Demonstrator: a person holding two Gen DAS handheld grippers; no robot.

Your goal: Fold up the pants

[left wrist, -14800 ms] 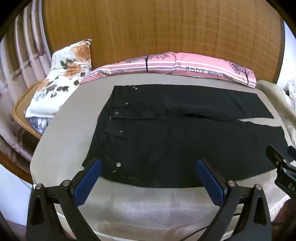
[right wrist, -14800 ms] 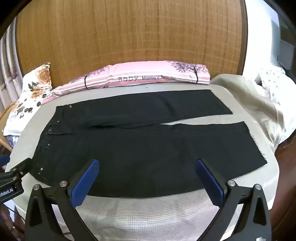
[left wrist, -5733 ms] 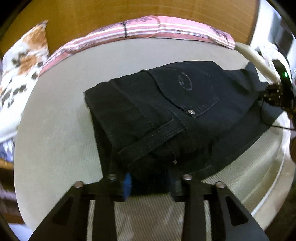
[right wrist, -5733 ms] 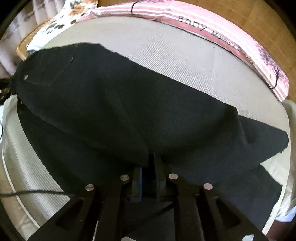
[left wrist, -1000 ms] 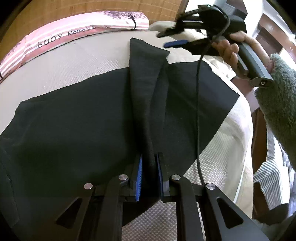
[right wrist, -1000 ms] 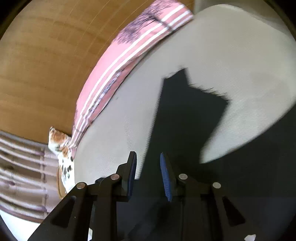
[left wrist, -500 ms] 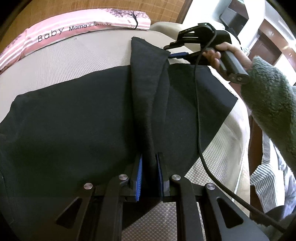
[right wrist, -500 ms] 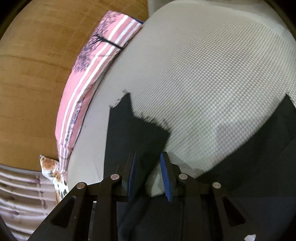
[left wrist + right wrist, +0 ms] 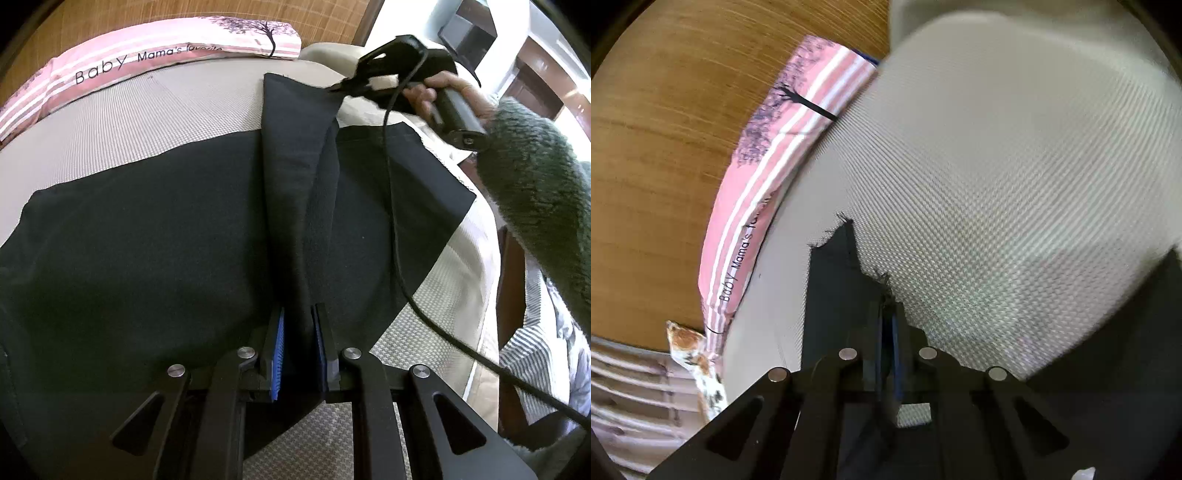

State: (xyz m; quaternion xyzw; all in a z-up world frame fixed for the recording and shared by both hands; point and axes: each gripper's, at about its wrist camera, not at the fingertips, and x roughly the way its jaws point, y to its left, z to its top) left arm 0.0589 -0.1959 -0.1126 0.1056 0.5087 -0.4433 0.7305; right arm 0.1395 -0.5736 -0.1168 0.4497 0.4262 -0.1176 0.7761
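Note:
Black pants point(image 9: 147, 240) lie across a beige textured mattress point(image 9: 147, 110). My left gripper point(image 9: 297, 332) is shut on a raised fold of the pant leg near the mattress's front edge. That fold runs as a ridge to the far hem. There, in the left wrist view, my right gripper point(image 9: 338, 86) meets the hem's corner, held by a person's hand point(image 9: 436, 92). In the right wrist view my right gripper point(image 9: 886, 321) has its jaws closing on the frayed hem corner of the pants point(image 9: 834, 288), pads pressing the fabric.
A pink striped pillow point(image 9: 147, 55) lies along the far side against a wooden headboard point(image 9: 683, 110). A floral pillow point(image 9: 698, 354) is at the far left. A black cable point(image 9: 391, 203) hangs across the pants from the right gripper. A fuzzy grey-green sleeve point(image 9: 535, 184) and striped cloth point(image 9: 535, 350) are at right.
My right gripper came down to the far hem corner and closed on it; before, its jaws stood apart. The left gripper kept its hold and place.

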